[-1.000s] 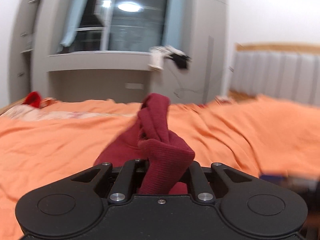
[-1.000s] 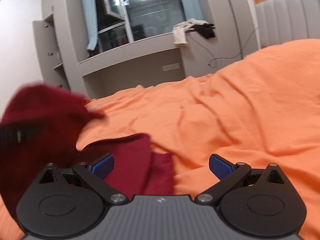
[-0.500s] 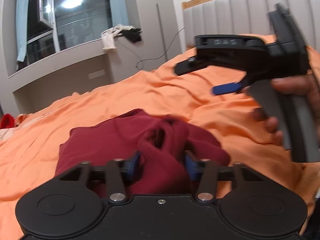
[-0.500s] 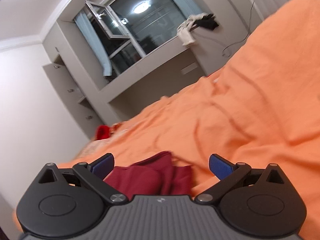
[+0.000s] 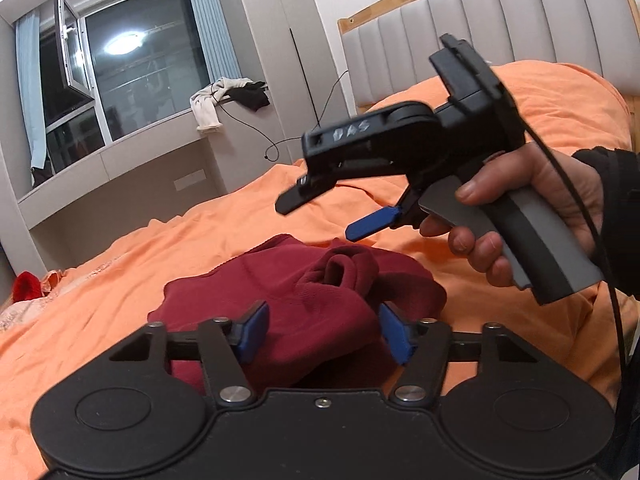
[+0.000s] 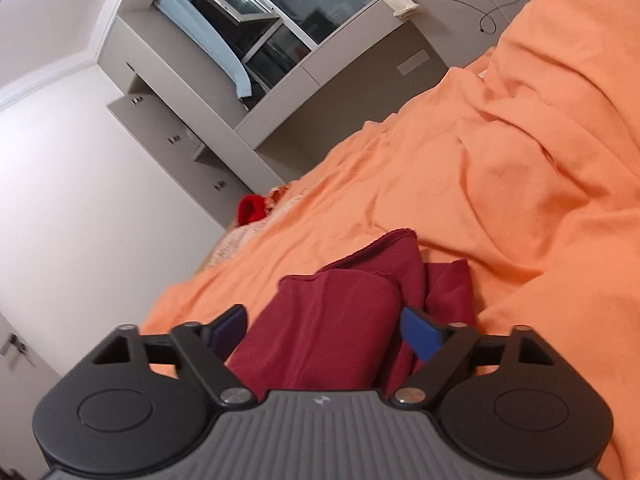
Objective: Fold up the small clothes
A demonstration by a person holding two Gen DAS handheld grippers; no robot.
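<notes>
A dark red garment [image 5: 320,300] lies bunched on the orange bedspread [image 5: 120,272]. My left gripper [image 5: 322,330] is open, its blue pads either side of a raised fold of the cloth, which rests loose between them. My right gripper [image 5: 324,216] shows in the left wrist view, held in a hand above and right of the garment, jaws open and empty. In the right wrist view the garment [image 6: 340,320] lies folded between and beyond the open right gripper [image 6: 324,330].
A padded grey headboard [image 5: 480,28] stands at the right. A grey window desk [image 5: 120,168] with draped clothes [image 5: 224,100] lies beyond the bed. A bright red item [image 6: 252,208] sits at the bed's far edge. Grey cabinets [image 6: 168,128] line the wall.
My left gripper has lowered the garment onto the bed and opened, letting the cloth go. My right gripper has lifted, tilted and partly narrowed over the garment.
</notes>
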